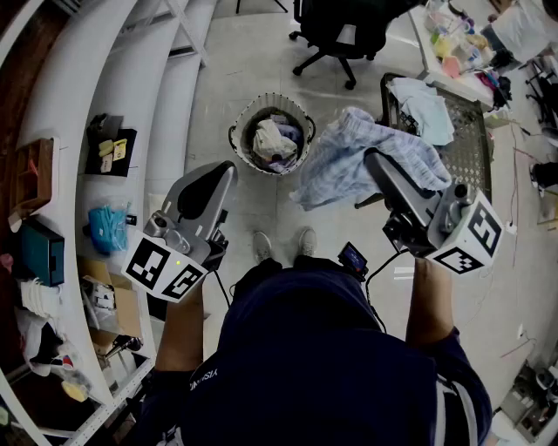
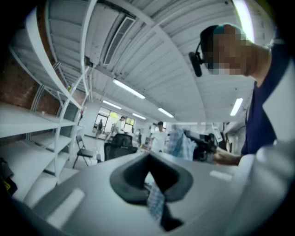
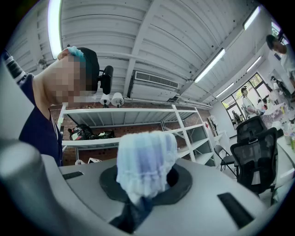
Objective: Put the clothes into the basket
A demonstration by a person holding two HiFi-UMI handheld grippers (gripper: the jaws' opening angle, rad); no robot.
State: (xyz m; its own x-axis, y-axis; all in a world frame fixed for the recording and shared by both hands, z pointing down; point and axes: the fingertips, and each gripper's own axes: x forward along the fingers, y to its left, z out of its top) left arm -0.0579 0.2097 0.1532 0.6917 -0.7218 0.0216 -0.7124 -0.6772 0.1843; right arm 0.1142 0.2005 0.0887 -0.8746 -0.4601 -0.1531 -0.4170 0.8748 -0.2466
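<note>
Currently, the basket [image 1: 237,132] stands on the floor ahead, already holding clothes; the checked garment [image 1: 344,165] hangs just right of it, so the drop should run forward and left; the right tool [image 1: 375,161] is clamped on that garment; the left tool [image 1: 227,170] has its jaws narrow, with only a checked sliver between them.

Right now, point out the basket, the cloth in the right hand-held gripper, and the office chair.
basket [image 1: 272,97], head view, far rim.
cloth [image 1: 349,161], head view, middle of the hanging folds.
office chair [image 1: 338,22], head view, dark upper part.
</note>
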